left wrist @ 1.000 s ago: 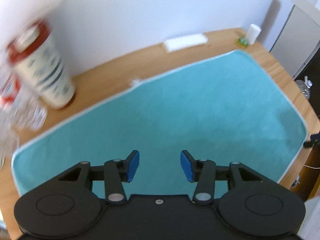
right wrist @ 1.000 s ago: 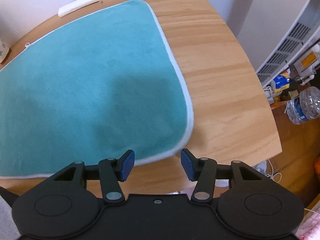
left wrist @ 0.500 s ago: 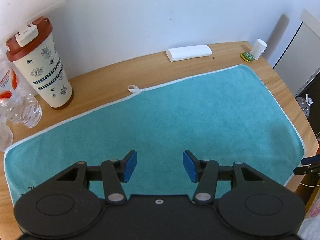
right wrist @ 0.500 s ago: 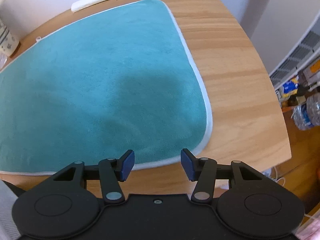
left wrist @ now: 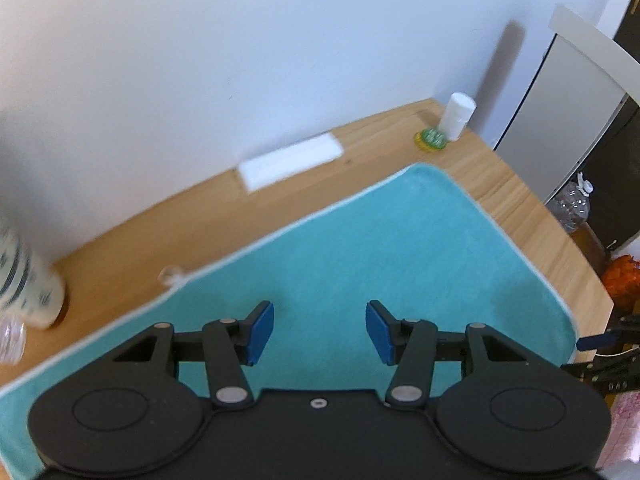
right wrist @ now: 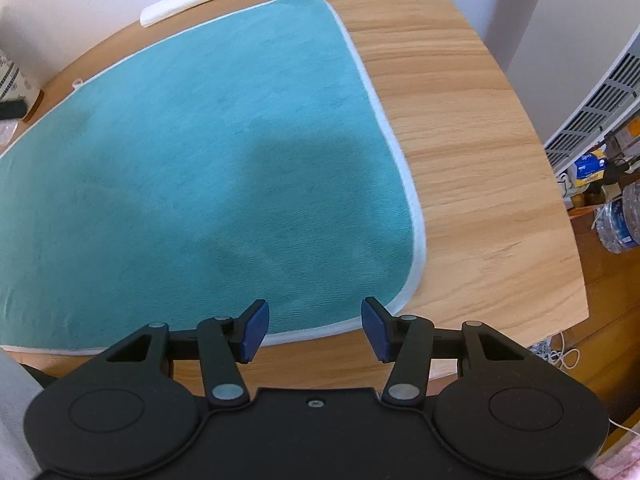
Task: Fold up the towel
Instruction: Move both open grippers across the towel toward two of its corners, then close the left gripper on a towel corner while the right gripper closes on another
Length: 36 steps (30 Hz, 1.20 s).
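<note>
A teal towel with a white border lies flat and unfolded on the wooden table; it also shows in the right wrist view. My left gripper is open and empty, hovering above the towel's middle. My right gripper is open and empty, above the towel's near right corner and its front hem. The towel's small hanging loop sticks out at the far edge.
A folded white cloth lies by the wall. A white bottle and a green lid stand at the far right corner. A patterned tumbler is at the left. The table's right edge drops to floor clutter.
The left wrist view has swung right and is blurred; the tumbler slid to the left edge. The right gripper has shifted slightly, with the towel's near corner now closer to its fingers. Both stay open.
</note>
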Tool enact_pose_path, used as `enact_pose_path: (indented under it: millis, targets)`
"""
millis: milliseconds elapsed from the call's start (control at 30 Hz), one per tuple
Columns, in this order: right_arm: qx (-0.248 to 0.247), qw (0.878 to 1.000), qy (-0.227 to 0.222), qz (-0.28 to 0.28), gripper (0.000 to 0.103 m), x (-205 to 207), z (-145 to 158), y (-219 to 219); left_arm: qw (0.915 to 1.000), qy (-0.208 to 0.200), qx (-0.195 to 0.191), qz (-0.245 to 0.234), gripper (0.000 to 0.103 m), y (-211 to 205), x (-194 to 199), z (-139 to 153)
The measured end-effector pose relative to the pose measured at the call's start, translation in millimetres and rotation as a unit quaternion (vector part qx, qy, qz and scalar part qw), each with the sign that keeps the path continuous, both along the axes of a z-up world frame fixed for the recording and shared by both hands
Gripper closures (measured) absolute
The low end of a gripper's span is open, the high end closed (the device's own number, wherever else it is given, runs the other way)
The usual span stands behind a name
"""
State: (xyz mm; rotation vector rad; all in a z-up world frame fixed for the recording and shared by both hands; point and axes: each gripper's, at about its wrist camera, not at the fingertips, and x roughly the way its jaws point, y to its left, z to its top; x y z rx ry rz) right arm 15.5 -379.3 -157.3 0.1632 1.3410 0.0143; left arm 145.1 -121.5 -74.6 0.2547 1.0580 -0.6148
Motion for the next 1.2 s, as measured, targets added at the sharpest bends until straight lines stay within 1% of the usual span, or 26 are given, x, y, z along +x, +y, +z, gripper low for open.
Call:
enact_pose_path:
  millis: [133,300,367,433,500,600,700,767,800,867,1033,1133,1200]
  targets:
    - [-0.019,0.999,-0.009,-0.025,0.046,-0.9,0.0,-15.5,0.9997,-0.002,-0.008,-0.021,0.051,-39.4,20.8,-9.7]
    - [-0.016,0.997,-0.011,-0.069,0.046,-8.1,-3.3,-36.0,0.9992,-0.008,-0.019,-0.035,0.051,-93.7,45.3,-26.7]
    - [-0.006,0.997,-0.010,-0.082,0.046,-8.8,-6.0,-42.2,0.9991,-0.013,-0.019,-0.037,0.051,-111.7,51.5,-33.4]
    - [0.017,0.995,-0.012,-0.097,0.046,-8.3,-8.2,-48.8,0.9988,-0.016,-0.024,-0.040,0.051,-130.0,57.4,-40.4]
    - [0.021,0.995,-0.022,-0.090,0.046,-3.6,-9.2,-48.6,0.9984,-0.022,-0.030,-0.042,0.051,-151.6,64.7,-49.4]
    - [0.005,0.996,-0.032,-0.082,0.046,5.0,-9.6,-47.6,0.9983,-0.027,-0.020,-0.048,0.051,-176.0,73.1,-61.1]
    - [0.020,0.996,-0.034,-0.083,0.046,9.6,-11.8,-48.9,0.9977,-0.031,-0.011,-0.060,0.051,-193.8,78.1,-69.9]
    - [0.017,0.996,-0.037,-0.074,0.046,9.7,-13.4,-48.0,0.9971,-0.033,-0.005,-0.068,0.051,-204.3,81.6,-76.5]
    - [0.011,0.996,-0.041,-0.073,0.046,8.5,-13.3,-48.4,0.9969,-0.032,-0.004,-0.072,0.051,-207.7,82.9,-78.7]
    - [0.014,0.996,-0.050,-0.067,0.046,6.1,-12.9,-49.5,0.9955,-0.020,-0.004,-0.093,0.046,-215.9,84.9,-86.0]
    - [0.017,0.997,-0.053,-0.060,0.046,1.4,-14.1,-52.8,0.9912,-0.020,0.010,-0.130,0.046,-229.8,84.6,-98.7]
    - [0.021,0.997,-0.055,-0.057,0.046,1.8,-14.4,-52.8,0.9899,-0.009,0.022,-0.140,0.047,-235.9,85.3,-108.7]
    - [0.013,0.998,-0.058,-0.037,0.046,3.1,-15.0,-48.7,0.9897,-0.007,0.029,-0.140,0.048,-237.0,84.5,-112.4]
